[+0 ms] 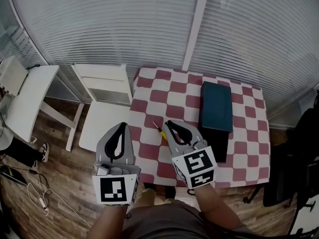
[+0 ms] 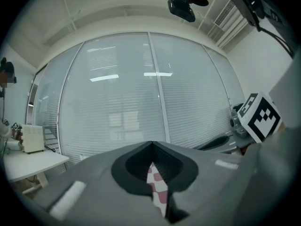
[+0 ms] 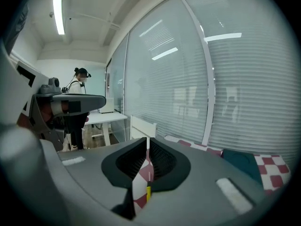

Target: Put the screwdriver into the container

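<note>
1. Looks like the reach stage to me. The screwdriver (image 1: 160,130) lies on the checkered table (image 1: 249,148), not picked up yet, right in front of the right gripper (image 1: 169,124).
2. The right gripper's jaws are only a narrow slit apart, with nothing in them. In the right gripper view you can see the screwdriver's yellow part through that slit, lying on the cloth beyond.
3. The left gripper (image 1: 121,126) hangs by the table's left edge, jaws together at the tips, empty.
4. Next move, I'd guess: spread the right jaws wider, dip over the handle and close. Then carry it right to the dark teal container (image 1: 217,106), which sits well apart on the table's far right.
5. Can't tell whether the container's top is open, so that could be a snag.
6. Around it: a white chair (image 1: 102,96) just left of the table, a white desk (image 1: 30,91) further left, and a person (image 3: 80,86) in the background. Nothing lies between screwdriver and container.
</note>
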